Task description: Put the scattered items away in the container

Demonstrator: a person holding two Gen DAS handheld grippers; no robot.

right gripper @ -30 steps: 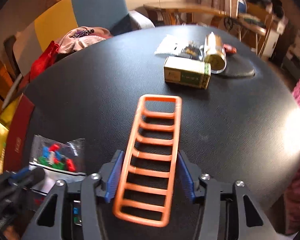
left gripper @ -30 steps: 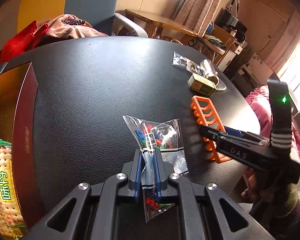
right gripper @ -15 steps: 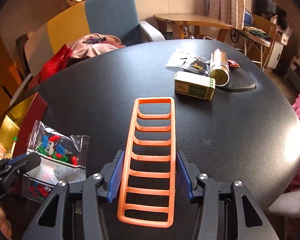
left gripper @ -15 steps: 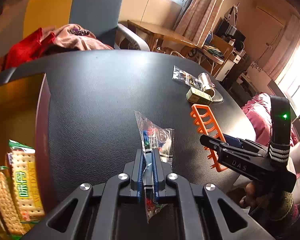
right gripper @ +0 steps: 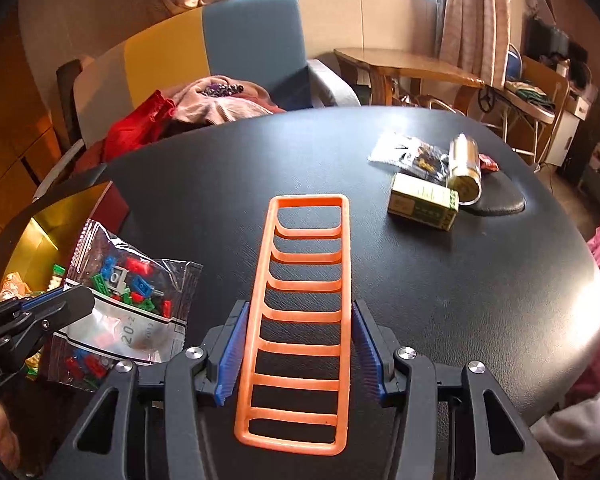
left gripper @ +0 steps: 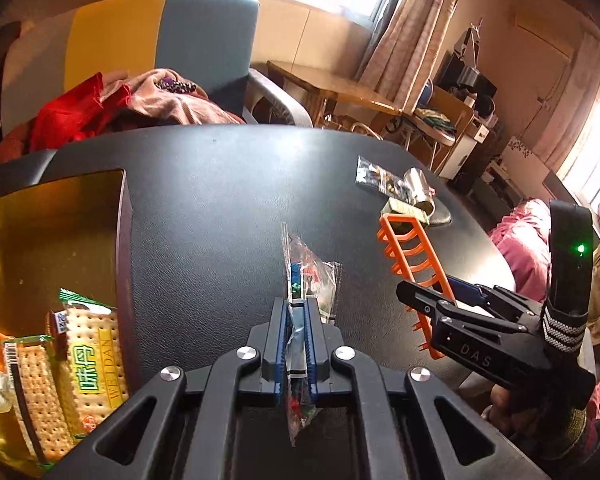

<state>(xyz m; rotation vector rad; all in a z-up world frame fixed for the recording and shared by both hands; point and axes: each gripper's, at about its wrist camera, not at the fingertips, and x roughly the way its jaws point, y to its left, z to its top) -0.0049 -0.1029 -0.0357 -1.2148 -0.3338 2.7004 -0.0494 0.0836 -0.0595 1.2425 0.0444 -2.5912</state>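
Observation:
My left gripper [left gripper: 296, 308] is shut on a clear bag of small coloured toy bricks [left gripper: 314, 276], which hangs edge-on above the black table [left gripper: 220, 200]. In the right wrist view the same bag [right gripper: 132, 280] shows flat at the left, held by the left gripper [right gripper: 72, 304]. My right gripper [right gripper: 300, 308] is shut on an orange ladder-shaped plastic rack [right gripper: 345, 272], held off the table and pointing forward. The left wrist view shows the rack [left gripper: 384, 240] tilted in the right gripper [left gripper: 424, 292]. The gold-lined box [left gripper: 52, 220] with a dark red rim lies at the left.
Cracker packets [left gripper: 92, 360] lie inside the box. At the table's far right are a green carton [right gripper: 422, 202], a metal can [right gripper: 465, 168], a sachet [right gripper: 412, 154] and a black pad [right gripper: 496, 202]. Beyond the table stands a chair with clothes [right gripper: 220, 104].
Both grippers have risen and drawn back with their loads. The bag came off the table and turned edge-on. More of the box now shows at the left.

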